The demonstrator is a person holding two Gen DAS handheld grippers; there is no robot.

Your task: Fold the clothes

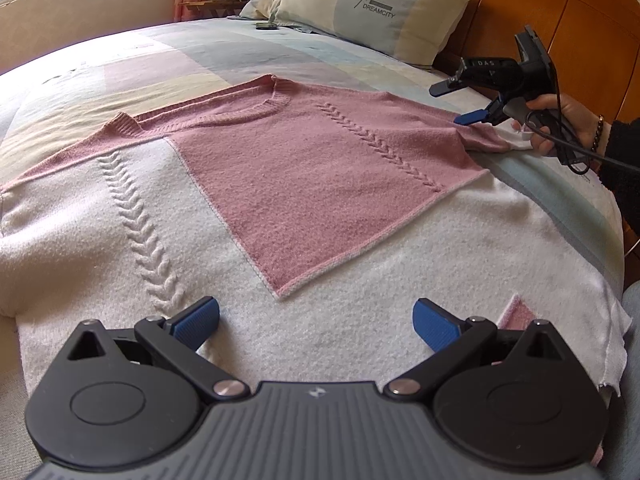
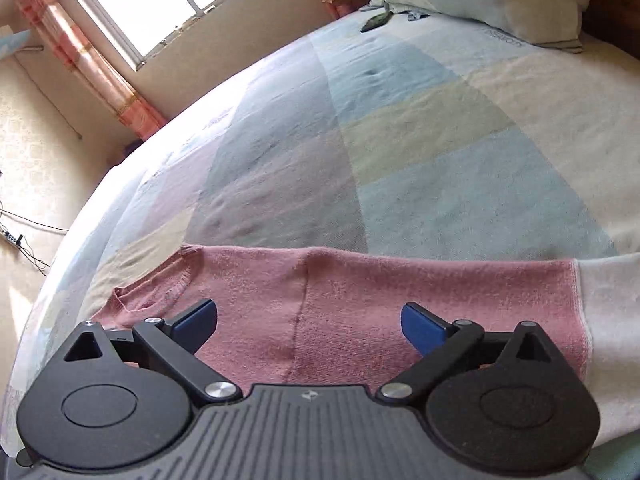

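- We held the left gripper wide and empty over the sweater on the bed.
- Our right gripper, wide too, hovered over a sleeve near the headboard edge; grasping it looked next.

Blk grippers, blue jaws, dark sleeve, bead bracelet
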